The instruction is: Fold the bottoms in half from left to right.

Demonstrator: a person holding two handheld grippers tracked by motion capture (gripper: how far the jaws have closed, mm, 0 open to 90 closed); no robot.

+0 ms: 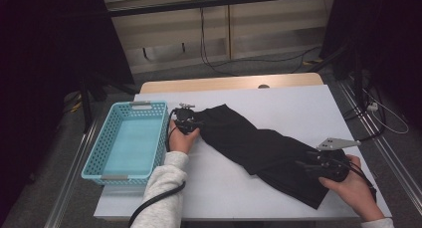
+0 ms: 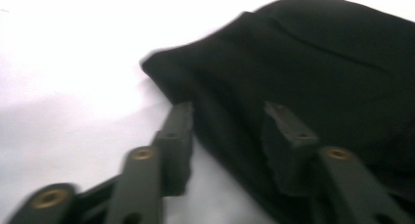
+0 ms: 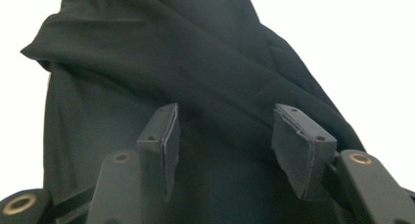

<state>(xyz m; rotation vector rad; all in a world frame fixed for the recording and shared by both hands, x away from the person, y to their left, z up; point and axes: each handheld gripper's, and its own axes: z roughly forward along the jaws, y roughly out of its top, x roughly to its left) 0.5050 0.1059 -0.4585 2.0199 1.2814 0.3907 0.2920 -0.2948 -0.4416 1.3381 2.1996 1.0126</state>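
**Black garment lying slantwise between the two grippers**

The black garment [image 1: 259, 143] is stretching diagonally across the white bench [image 1: 278, 101], its far end at the left gripper [image 1: 188, 122], its near end under the right gripper [image 1: 318, 164]. Both grippers are standing apart over cloth, clamping nothing; neither hand is nearer

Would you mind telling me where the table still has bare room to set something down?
The widest bare patch lies on the white table top, beyond the black garment toward the far right corner. Another runs along the near edge, between the sleeve and the garment's lower end. It is crowded between the blue basket and the left tool.
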